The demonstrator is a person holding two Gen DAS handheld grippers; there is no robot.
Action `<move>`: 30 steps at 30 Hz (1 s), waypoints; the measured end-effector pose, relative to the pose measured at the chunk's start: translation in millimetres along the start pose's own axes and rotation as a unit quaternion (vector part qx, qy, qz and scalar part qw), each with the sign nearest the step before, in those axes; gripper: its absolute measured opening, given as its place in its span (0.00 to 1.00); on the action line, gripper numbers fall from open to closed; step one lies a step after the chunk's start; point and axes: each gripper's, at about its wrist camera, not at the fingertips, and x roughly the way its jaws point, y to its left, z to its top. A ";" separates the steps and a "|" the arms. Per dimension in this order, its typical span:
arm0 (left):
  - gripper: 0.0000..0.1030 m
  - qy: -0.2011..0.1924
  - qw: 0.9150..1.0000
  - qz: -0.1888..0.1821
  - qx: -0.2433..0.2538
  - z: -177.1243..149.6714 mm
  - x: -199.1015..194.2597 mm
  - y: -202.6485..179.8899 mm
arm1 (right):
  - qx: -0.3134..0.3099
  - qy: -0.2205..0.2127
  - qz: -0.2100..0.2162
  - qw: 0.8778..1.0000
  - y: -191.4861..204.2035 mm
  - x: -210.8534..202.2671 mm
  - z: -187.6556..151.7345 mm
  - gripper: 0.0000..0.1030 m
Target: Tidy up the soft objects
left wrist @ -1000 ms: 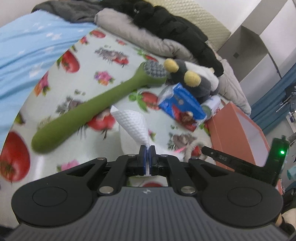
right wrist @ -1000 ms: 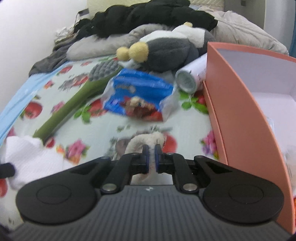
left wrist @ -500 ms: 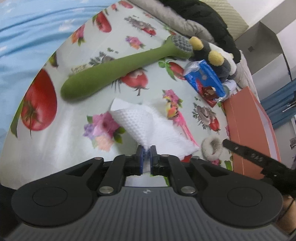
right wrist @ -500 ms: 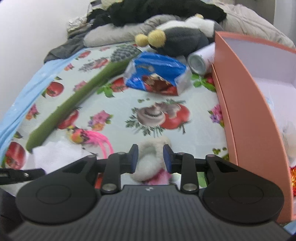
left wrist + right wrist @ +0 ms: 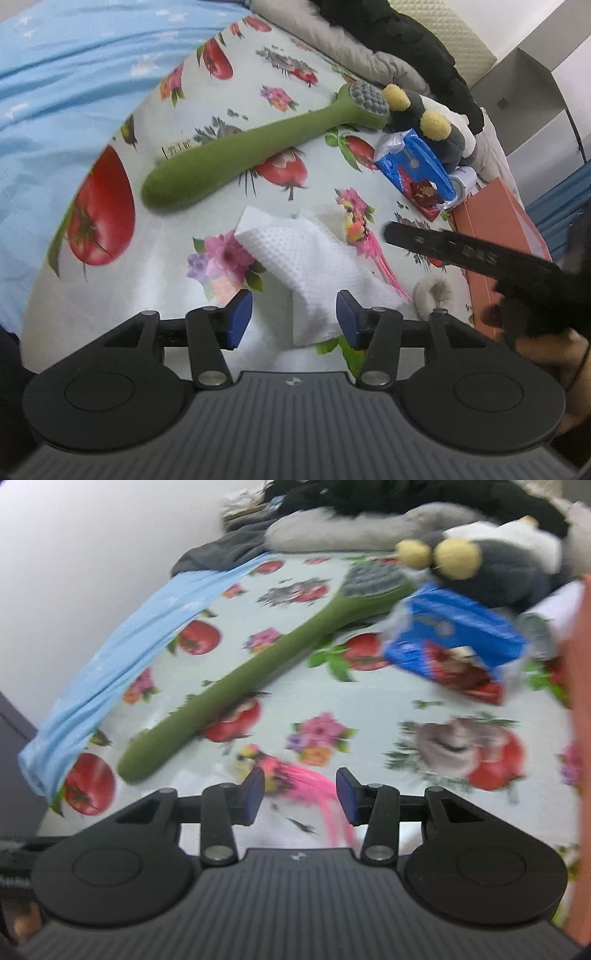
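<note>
Left gripper (image 5: 293, 315): I'm holding its jaws released, white cloth (image 5: 314, 266) lying loose between them on the bed.
Right gripper (image 5: 300, 794): jaws spread, empty; I'm hovering over the pink toy (image 5: 288, 771).
Outward: fuzzy ring (image 5: 432, 293) is sitting beside the orange box (image 5: 495, 218).
Progress: I'm judging most sorting undone; plush toy (image 5: 432, 129) is lying unboxed.

The left gripper (image 5: 294, 317) has its jaws spread wide, with a crumpled white cloth (image 5: 314, 269) lying between and beyond the blue fingertips (image 5: 239, 314) on the fruit-print bedsheet (image 5: 155, 266). A green brush (image 5: 255, 147) lies farther out. A pink toy (image 5: 364, 240) touches the cloth's right side. The orange box (image 5: 498, 229) stands at the right edge.
</note>
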 end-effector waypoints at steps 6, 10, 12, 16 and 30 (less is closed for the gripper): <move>0.59 -0.023 0.999 0.003 0.046 4.0 -12.8 -5.2 | -0.043 0.021 0.020 0.999 18.7 27.3 4.3 0.44; 0.59 -0.030 0.997 -0.002 0.066 7.0 -15.3 -7.4 | -0.065 0.034 0.006 0.997 22.2 39.7 4.2 0.46; 0.59 -0.034 0.996 -0.003 0.077 8.0 -16.1 -9.2 | -0.060 0.036 0.002 0.998 18.6 42.4 4.2 0.46; 0.60 -0.041 0.994 -0.010 0.102 9.8 -16.2 -16.6 | -0.049 0.033 0.003 0.998 15.0 41.1 3.8 0.39; 0.70 -0.003 0.971 0.022 0.236 2.0 43.8 -40.1 | -0.003 0.036 0.012 0.999 2.9 23.0 1.8 0.36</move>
